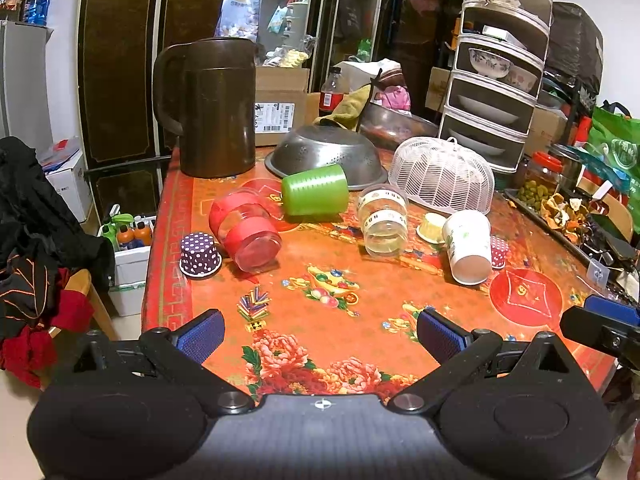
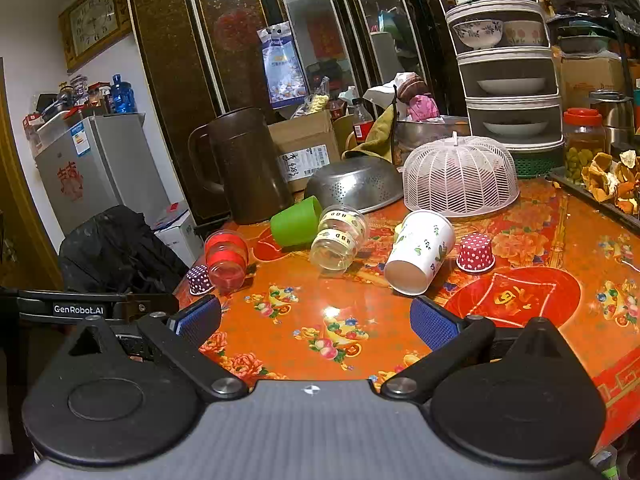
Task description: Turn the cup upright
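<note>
Several cups lie on their sides on the floral table [image 1: 312, 308]: a red-banded clear cup [image 1: 246, 230] [image 2: 225, 258], a green cup [image 1: 316, 190] [image 2: 295, 221], a clear cup with a lettered band [image 1: 383, 220] [image 2: 338, 240] and a white leaf-print paper cup [image 1: 468, 246] [image 2: 420, 256]. A purple dotted cup [image 1: 200, 255] [image 2: 199, 279] and a red dotted cup [image 1: 499, 251] [image 2: 475, 253] stand mouth down. My left gripper [image 1: 320, 334] is open and empty, near the table's front edge. My right gripper [image 2: 314, 322] is open and empty, short of the white cup.
A brown jug [image 1: 216, 106], an overturned steel colander [image 1: 326, 152], a white mesh food cover [image 1: 444, 174] and a tiered dish rack [image 1: 500, 68] stand behind the cups. A small yellow cup [image 1: 431, 227] sits by the white cup. A tray of peels [image 1: 560, 208] is at right.
</note>
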`<action>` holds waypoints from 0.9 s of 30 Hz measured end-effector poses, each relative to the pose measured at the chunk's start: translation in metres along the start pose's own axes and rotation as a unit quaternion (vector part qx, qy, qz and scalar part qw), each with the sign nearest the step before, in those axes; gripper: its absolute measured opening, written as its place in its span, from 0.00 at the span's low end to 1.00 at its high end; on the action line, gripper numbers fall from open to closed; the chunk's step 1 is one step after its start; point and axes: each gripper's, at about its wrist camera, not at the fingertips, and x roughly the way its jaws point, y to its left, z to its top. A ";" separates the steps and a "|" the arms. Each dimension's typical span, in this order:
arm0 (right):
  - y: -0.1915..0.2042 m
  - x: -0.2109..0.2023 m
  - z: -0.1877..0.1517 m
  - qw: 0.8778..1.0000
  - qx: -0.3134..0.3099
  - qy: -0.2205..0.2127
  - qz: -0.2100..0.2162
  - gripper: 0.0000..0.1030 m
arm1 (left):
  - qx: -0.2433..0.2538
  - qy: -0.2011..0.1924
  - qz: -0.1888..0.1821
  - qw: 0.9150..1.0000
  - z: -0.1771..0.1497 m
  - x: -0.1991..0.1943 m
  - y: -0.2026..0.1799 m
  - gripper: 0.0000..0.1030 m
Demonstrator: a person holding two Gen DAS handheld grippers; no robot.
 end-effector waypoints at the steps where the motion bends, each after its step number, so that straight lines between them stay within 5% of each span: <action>1: 0.000 0.000 0.000 1.000 0.001 0.000 0.000 0.99 | 0.002 0.002 0.001 1.000 0.000 0.000 -0.001 1.00; 11: -0.013 -0.002 -0.001 1.000 0.014 -0.003 0.005 0.99 | 0.019 0.003 0.010 1.000 0.002 0.005 -0.016 1.00; 20: -0.036 -0.010 -0.008 0.999 0.031 -0.005 -0.003 0.99 | 0.058 -0.004 -0.035 0.998 0.029 0.011 -0.056 1.00; 27: -0.069 -0.034 -0.022 0.997 0.066 -0.009 -0.030 0.99 | 0.084 0.096 -0.082 0.988 0.088 0.091 -0.127 1.00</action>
